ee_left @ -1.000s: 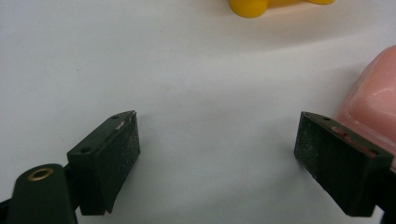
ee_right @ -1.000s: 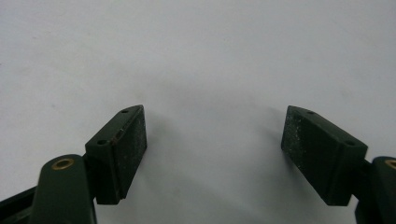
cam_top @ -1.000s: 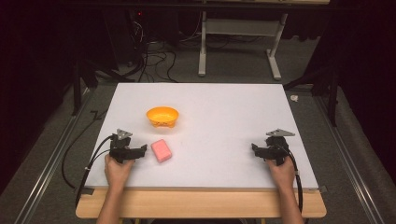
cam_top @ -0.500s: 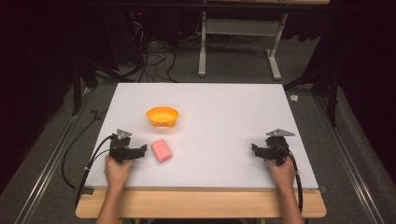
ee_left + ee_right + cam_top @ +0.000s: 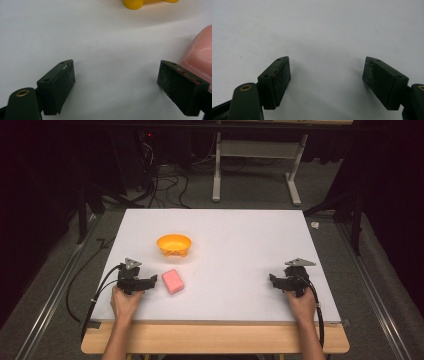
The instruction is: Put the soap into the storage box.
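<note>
A pink block (image 5: 173, 281) lies on the white table (image 5: 235, 235), front left of centre. Behind it sits an orange bowl (image 5: 174, 244). My left gripper (image 5: 150, 281) rests on the table just left of the block, jaws open and bare. In the left gripper view the left gripper (image 5: 116, 75) is open over bare table, the pink block (image 5: 200, 53) lies just beyond its right jaw, and the bowl's yellow base (image 5: 140, 3) shows at the top. My right gripper (image 5: 273, 280) rests near the front right, open. In the right gripper view the right gripper (image 5: 327, 70) spans bare table.
The table's wooden front edge (image 5: 215, 340) runs beneath the person's forearms. Black cables (image 5: 100, 292) trail off the left side. Beyond the table, a white stand frame (image 5: 255, 170) and cables lie on the dark floor.
</note>
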A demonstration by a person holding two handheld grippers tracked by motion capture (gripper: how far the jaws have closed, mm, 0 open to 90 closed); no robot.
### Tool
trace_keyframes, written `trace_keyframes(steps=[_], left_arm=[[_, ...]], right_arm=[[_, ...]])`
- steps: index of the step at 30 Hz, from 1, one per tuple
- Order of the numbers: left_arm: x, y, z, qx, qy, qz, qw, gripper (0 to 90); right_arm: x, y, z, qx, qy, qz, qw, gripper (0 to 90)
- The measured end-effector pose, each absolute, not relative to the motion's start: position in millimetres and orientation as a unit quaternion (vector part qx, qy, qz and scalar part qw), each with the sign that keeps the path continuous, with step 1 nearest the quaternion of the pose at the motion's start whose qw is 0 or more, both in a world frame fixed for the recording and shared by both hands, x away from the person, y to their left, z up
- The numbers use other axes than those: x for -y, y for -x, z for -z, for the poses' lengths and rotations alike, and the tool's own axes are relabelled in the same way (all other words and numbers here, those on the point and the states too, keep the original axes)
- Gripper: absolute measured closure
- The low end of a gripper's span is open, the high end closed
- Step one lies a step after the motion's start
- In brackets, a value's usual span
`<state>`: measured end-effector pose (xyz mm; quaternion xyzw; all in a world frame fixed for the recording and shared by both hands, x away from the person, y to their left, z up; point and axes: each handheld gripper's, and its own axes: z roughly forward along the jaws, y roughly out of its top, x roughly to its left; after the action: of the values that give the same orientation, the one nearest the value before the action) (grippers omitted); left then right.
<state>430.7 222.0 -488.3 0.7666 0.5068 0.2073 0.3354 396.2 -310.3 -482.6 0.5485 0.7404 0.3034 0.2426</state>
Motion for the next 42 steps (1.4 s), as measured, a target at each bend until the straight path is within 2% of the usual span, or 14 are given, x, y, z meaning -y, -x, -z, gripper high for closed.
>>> trace_keyframes(steps=[11,42], left_arm=[[-222,-429,484,-0.506,-0.770,-0.214,0.324,14.7],[-229,-391,456,-0.492,-0.755,-0.219,0.375,8.9]], right_arm=[[310,-396,483,-0.740,-0.548,-0.305,0.243,22.8],[310,-396,483,-0.740,-0.549,-0.304,0.242,22.9]])
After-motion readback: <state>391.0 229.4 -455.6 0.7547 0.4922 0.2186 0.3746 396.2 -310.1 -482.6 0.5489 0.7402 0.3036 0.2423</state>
